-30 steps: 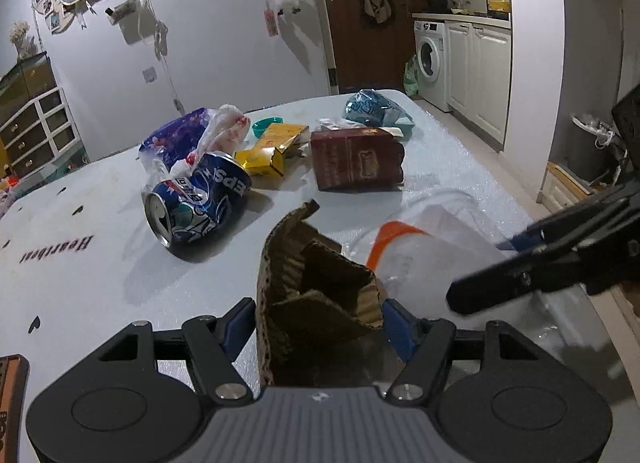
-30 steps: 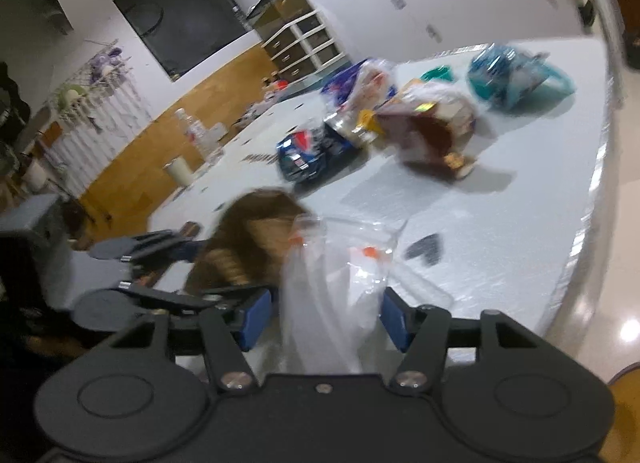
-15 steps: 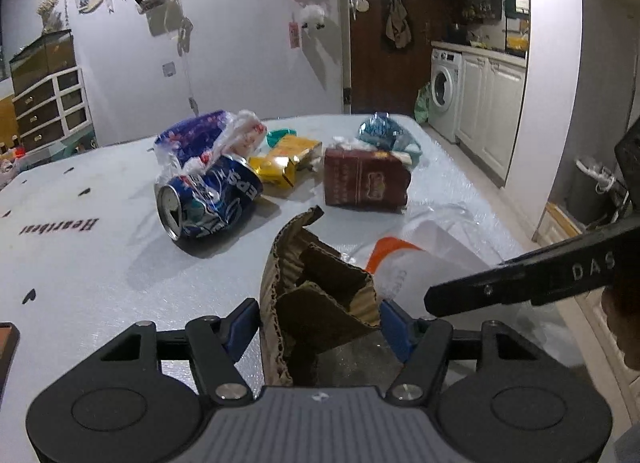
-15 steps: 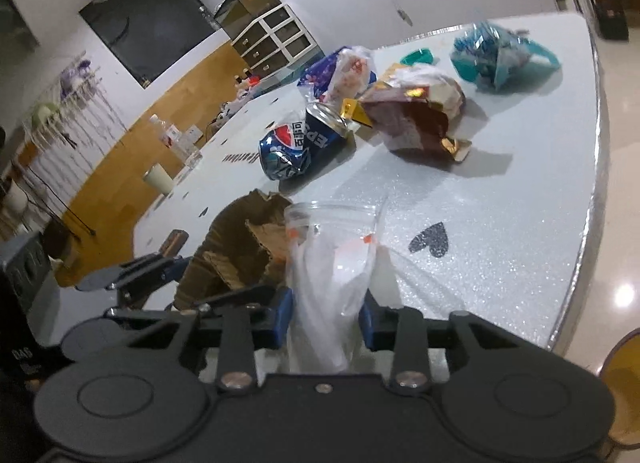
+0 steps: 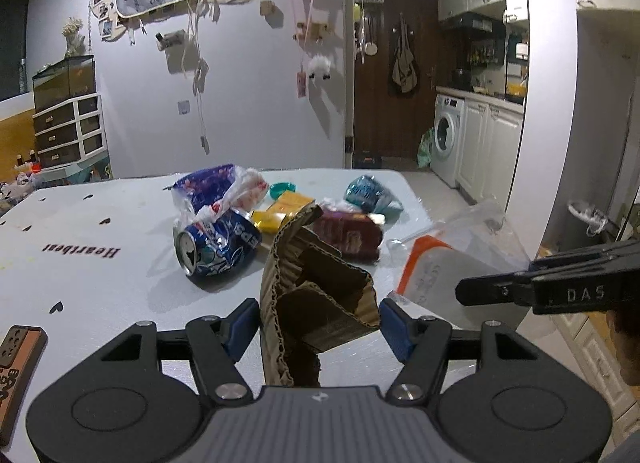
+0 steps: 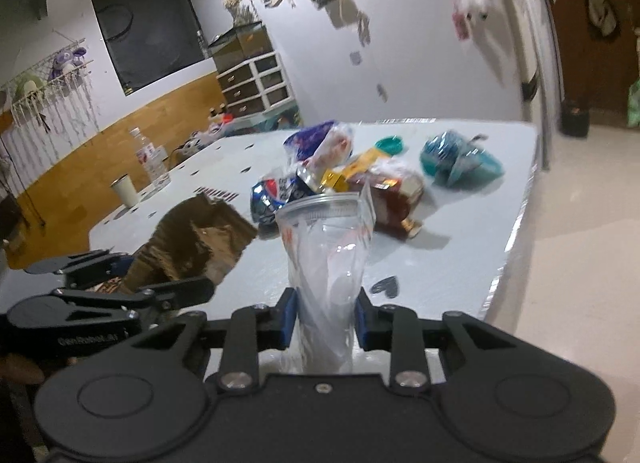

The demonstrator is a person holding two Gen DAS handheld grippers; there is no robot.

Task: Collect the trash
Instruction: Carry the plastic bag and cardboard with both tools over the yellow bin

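My left gripper is shut on a crumpled piece of brown cardboard, held above the white table. My right gripper is shut on a clear plastic bag with an orange stripe, its mouth standing open upward. In the left wrist view the bag hangs just right of the cardboard. More trash lies further out on the table: a dented blue Pepsi can, a maroon snack bag, a yellow packet, a teal wrapper and a blue-and-white plastic bag.
A small teal lid sits behind the yellow packet. A brown flat object lies at the near left. A white cup and a bottle stand at the table's far left side. The table edge drops to the floor on the right.
My right gripper's jaws closed on the plastic bag and lifted it off the table. My left gripper rose too, still holding the cardboard.
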